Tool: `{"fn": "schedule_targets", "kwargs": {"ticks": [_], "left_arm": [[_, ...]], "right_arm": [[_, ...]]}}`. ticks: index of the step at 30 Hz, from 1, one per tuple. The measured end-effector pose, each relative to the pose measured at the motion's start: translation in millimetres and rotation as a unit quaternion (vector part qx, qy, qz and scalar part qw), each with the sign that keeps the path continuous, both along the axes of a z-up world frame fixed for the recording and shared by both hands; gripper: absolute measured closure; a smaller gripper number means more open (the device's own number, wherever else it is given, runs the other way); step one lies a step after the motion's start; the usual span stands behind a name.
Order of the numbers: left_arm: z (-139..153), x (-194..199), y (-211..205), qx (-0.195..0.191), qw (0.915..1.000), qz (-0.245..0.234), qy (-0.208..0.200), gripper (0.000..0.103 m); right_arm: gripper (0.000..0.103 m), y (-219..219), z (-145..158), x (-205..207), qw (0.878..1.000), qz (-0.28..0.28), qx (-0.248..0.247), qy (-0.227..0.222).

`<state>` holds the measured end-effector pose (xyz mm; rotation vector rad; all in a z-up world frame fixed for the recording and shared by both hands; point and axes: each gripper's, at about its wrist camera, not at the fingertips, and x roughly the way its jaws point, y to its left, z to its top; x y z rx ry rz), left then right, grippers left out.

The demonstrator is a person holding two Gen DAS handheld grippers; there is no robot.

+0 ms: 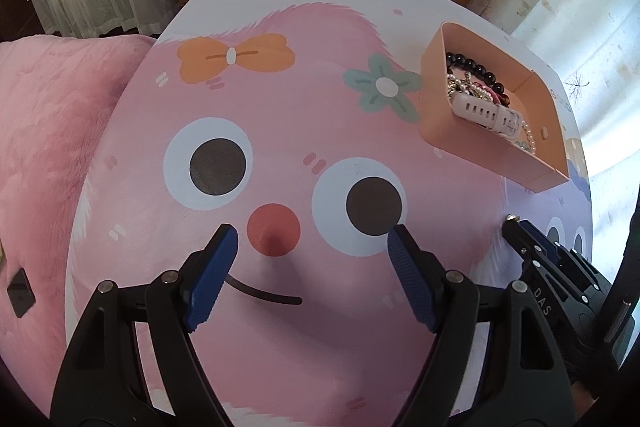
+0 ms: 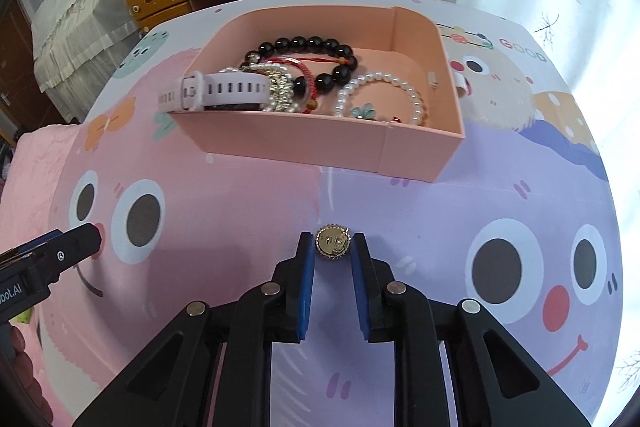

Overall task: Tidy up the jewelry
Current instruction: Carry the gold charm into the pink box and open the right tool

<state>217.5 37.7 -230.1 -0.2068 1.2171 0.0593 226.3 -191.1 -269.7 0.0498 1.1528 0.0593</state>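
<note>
Picking up: right tool (image 2: 333, 247) clenched on small round gold brooch (image 2: 333, 242) atop cartoon-printed counter (image 2: 400, 211); left tool (image 1: 312, 241) released, empty. Next: lifting toward pink jewelry box (image 2: 320, 143).

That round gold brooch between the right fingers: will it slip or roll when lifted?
The gold brooch looks small, hard and metallic, so probably light but slippery. The right gripper catches only its toothed rim at the fingertips, so it may pivot. Dropped on edge, it could roll.

The right gripper (image 2: 333, 247) pinches a round gold brooch (image 2: 333, 242) before the pink jewelry box (image 2: 320, 141).
</note>
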Motion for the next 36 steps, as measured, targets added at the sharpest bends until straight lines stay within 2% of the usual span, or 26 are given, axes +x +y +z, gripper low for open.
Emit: {"fn": "schedule_targets", "kwargs": {"ticks": [5, 12, 15, 19, 20, 23, 26, 30, 32, 33, 36], "left_arm": [[15, 3, -4, 0.0, 0.9998, -0.011, -0.017, 0.028], [27, 8, -10, -0.008, 0.999, -0.029, -0.033, 0.028], [27, 7, -12, -0.01, 0.9985, -0.042, -0.034, 0.028], [30, 3, -11, -0.01, 0.9977, -0.058, -0.034, 0.028], [31, 3, -11, -0.01, 0.9974, -0.062, -0.035, 0.028], [36, 0, -8, -0.011, 0.9967, -0.071, -0.038, 0.028], [43, -5, -4, -0.004, 0.9957, -0.082, -0.043, 0.028], [45, -14, 2, 0.004, 0.9956, -0.089, -0.028, 0.028], [44, -21, 6, 0.001, 0.9961, -0.087, -0.014, 0.028], [44, -25, 7, -0.001, 0.9961, -0.088, -0.006, 0.028], [49, -42, 9, 0.008, 0.996, -0.089, 0.005, 0.028]], "right_arm": [[0.085, 13, 24, -3, 0.999, 0.022, 0.01, -0.029], [0.085, 30, 70, 0, 0.992, 0.058, 0.0, -0.108], [0.085, 30, 87, 8, 0.988, 0.046, -0.02, -0.148], [0.085, 22, 99, 23, 0.985, 0.004, -0.03, -0.169], [0.084, 18, 100, 27, 0.985, -0.01, -0.03, -0.167], [0.072, 3, 98, 37, 0.989, -0.039, -0.026, -0.144], [0.068, -13, 97, 32, 0.988, -0.075, -0.015, -0.132], [0.065, -27, 87, 5, 0.989, -0.119, 0.007, -0.09], [0.052, -30, 77, -13, 0.99, -0.128, 0.017, -0.063], [0.049, -30, 74, -24, 0.991, -0.125, 0.02, -0.048], [0.049, -28, 66, -54, 0.994, -0.104, 0.013, 0.001]]}}
